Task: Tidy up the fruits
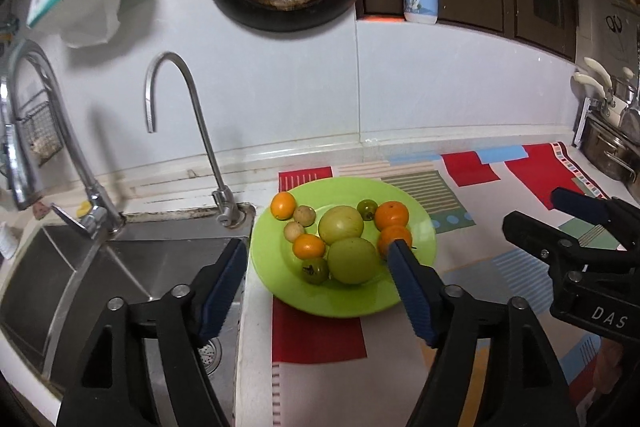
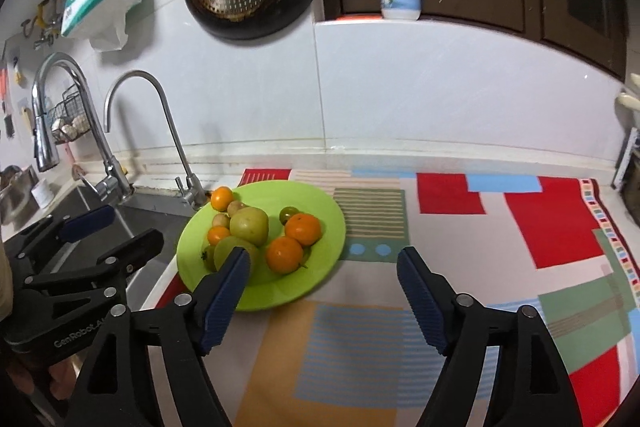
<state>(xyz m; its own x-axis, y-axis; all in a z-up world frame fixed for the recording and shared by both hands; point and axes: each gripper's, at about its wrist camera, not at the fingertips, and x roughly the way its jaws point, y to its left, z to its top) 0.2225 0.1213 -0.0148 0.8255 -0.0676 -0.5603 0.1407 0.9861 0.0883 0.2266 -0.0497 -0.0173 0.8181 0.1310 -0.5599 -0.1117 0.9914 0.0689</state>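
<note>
While both my jaws stood released and held nothing, the fruits were all together on the green plate, which lay ahead of my left gripper and ahead and to the left of my right gripper.

I judged the first danger was rolling. The fruits were round and touching each other: two large green fruits in the middle, the oranges and the small brown fruits around them. If I pushed one with a pad, its neighbours could move and one could leave the plate. The plate was shallow, so its rim would stop little.

The second danger was the sink. It opened just to the left of the plate, under my left jaws, and the near left side of the plate seemed to reach almost to its edge. A fruit that escaped to that side would fall in. The thin faucet also stood beyond my left finger, so a wide swing there could hit it.

To the right of my right jaws the table, with its coloured mat, was open and flat. My two grippers were near each other, so they could collide over the plate.
</note>
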